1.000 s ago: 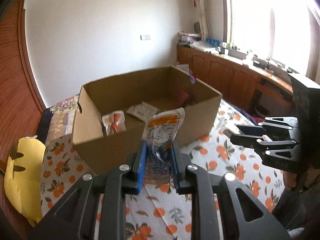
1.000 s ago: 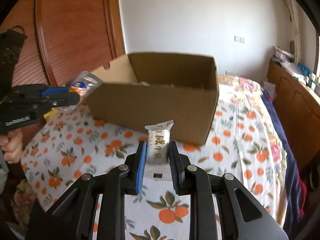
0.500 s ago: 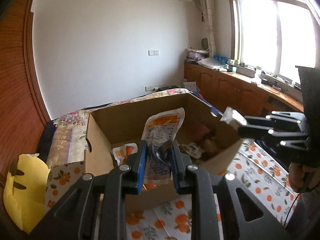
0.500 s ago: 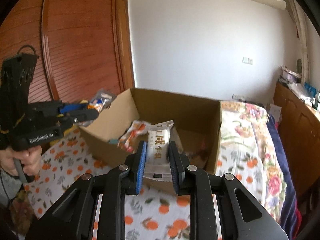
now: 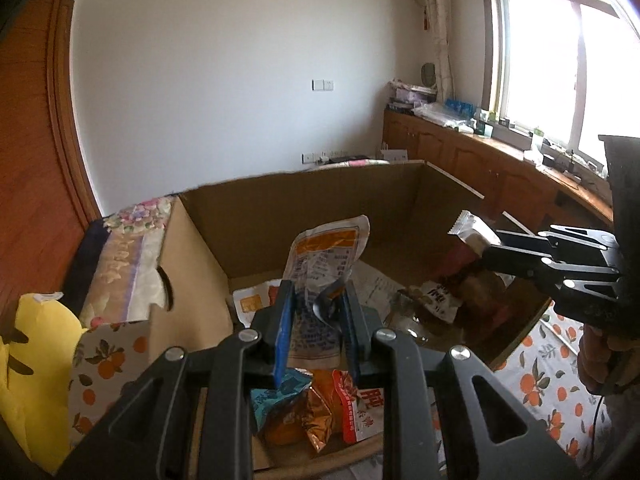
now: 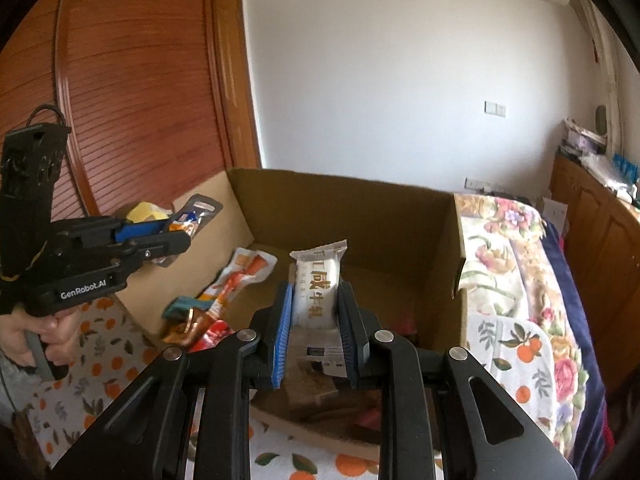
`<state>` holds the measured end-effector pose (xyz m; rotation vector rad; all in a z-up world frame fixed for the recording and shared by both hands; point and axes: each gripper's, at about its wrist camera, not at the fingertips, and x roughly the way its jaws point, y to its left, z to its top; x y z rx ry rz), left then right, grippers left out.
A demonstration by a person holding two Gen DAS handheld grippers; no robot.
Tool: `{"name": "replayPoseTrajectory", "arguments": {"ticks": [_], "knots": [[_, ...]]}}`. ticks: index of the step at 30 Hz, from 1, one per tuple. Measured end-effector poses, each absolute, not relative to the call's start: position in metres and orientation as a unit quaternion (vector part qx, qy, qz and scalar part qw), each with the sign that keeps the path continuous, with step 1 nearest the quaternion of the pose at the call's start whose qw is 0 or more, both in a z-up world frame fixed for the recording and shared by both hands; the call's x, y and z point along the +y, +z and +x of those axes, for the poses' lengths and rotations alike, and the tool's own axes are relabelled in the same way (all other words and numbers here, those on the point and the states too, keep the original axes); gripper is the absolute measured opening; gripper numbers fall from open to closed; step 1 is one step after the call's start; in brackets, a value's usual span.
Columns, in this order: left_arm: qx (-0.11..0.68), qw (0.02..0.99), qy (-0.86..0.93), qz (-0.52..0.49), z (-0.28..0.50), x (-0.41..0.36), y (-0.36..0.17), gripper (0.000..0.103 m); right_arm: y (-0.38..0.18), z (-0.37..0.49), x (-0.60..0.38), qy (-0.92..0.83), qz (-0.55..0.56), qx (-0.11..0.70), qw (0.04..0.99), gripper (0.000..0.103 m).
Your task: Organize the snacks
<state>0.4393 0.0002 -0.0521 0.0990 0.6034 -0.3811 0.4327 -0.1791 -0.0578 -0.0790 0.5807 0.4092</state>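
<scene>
Both wrist views look forward and downward, close over the open cardboard box (image 5: 304,216) (image 6: 344,216), which they share; each shows the other gripper at its frame edge.

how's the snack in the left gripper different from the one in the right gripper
The left gripper holds a flat, crinkled pouch with an orange band and clear film; the right gripper holds a plump white bar wrapper with gold characters. The pouch is wider and floppy, bending at its top; the bar wrapper is narrower and stands straight. Both are pinched upright between blue pads above the open cardboard box.
</scene>
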Motion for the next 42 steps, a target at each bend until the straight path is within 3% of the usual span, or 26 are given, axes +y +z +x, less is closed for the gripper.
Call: {"name": "replayPoseTrajectory", "arguments": {"ticks": [13, 18, 23, 42], "knots": [[0.307, 0.933, -0.187, 0.035, 0.448, -0.003, -0.068, 0.022, -0.072, 0.440, -0.176, 0.205, -0.046, 0.286, 0.935, 0.022], [0.309, 0.934, -0.177, 0.036, 0.447, -0.003, -0.068, 0.029, -0.073, 0.441, -0.178, 0.207, -0.043, 0.287, 0.934, 0.025], [0.305, 0.936, -0.172, 0.044, 0.435, -0.003, -0.060, 0.030, -0.068, 0.435, -0.177, 0.205, -0.037, 0.286, 0.935, 0.027], [0.269, 0.952, -0.128, 0.069, 0.305, 0.006, 0.021, 0.030, 0.026, 0.297, -0.183, 0.167, -0.054, 0.253, 0.951, 0.027]]}}
